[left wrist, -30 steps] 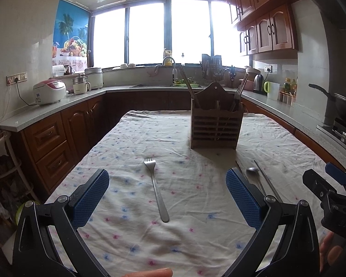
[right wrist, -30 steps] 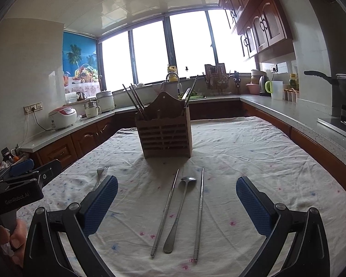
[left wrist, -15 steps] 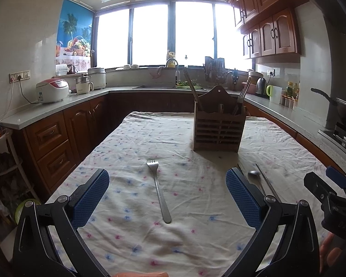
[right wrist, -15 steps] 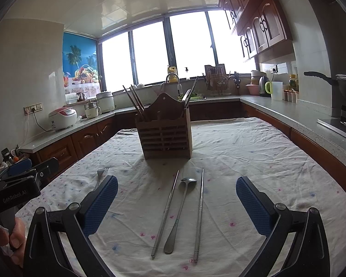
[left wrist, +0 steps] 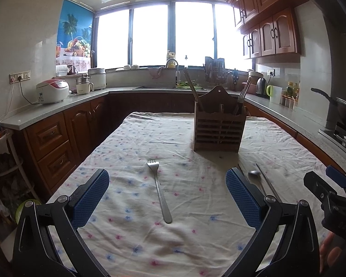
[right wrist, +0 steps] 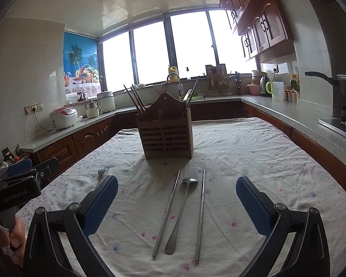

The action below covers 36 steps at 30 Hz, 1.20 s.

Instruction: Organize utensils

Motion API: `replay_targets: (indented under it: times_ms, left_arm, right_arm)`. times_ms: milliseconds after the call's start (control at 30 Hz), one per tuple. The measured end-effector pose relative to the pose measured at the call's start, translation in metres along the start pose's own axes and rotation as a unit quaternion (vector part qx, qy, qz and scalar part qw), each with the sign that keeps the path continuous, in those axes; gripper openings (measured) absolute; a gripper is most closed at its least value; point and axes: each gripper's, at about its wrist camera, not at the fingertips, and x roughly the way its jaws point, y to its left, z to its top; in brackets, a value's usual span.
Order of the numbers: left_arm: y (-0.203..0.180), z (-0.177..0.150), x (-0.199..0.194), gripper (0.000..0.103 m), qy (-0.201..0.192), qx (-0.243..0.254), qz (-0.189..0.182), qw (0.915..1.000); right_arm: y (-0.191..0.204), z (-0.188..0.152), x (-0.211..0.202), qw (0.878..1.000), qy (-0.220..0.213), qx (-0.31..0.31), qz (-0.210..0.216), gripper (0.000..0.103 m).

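Observation:
A steel fork (left wrist: 159, 189) lies on the flowered tablecloth (left wrist: 136, 143), tines away, between the pads of my open, empty left gripper (left wrist: 167, 196). A steel spoon (right wrist: 181, 210) lies between two steel chopsticks (right wrist: 167, 210) in front of my open, empty right gripper (right wrist: 176, 205). A wooden utensil holder (left wrist: 219, 127) stands farther back with chopsticks and cutlery in it; it also shows in the right wrist view (right wrist: 167, 133). The fork's tines (right wrist: 102, 173) peek out left of the right gripper's left pad. The spoon (left wrist: 256, 175) shows right of the left gripper.
The table sits inside a U-shaped kitchen counter (left wrist: 57, 108) with a rice cooker (left wrist: 52, 91), sink tap (left wrist: 173, 64), kettle (right wrist: 264, 85) and a wok on the stove (right wrist: 343, 85) at right. Each gripper's body shows at the other view's edge (right wrist: 16, 184).
The left wrist view has tilted up slightly, so the fork and holder sit lower in the frame. The right gripper has barely moved. Both stay open.

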Motion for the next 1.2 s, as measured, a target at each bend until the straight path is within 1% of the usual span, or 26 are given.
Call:
replay_targets:
  times_ms: [1200]
  left_arm:
    - [0.001, 0.0002, 0.004, 0.103, 0.012, -0.001, -0.004, 0.9999]
  right_arm:
    - [0.0019, 0.001, 0.0009, 1.0, 0.0, 0.0, 0.002, 0.103]
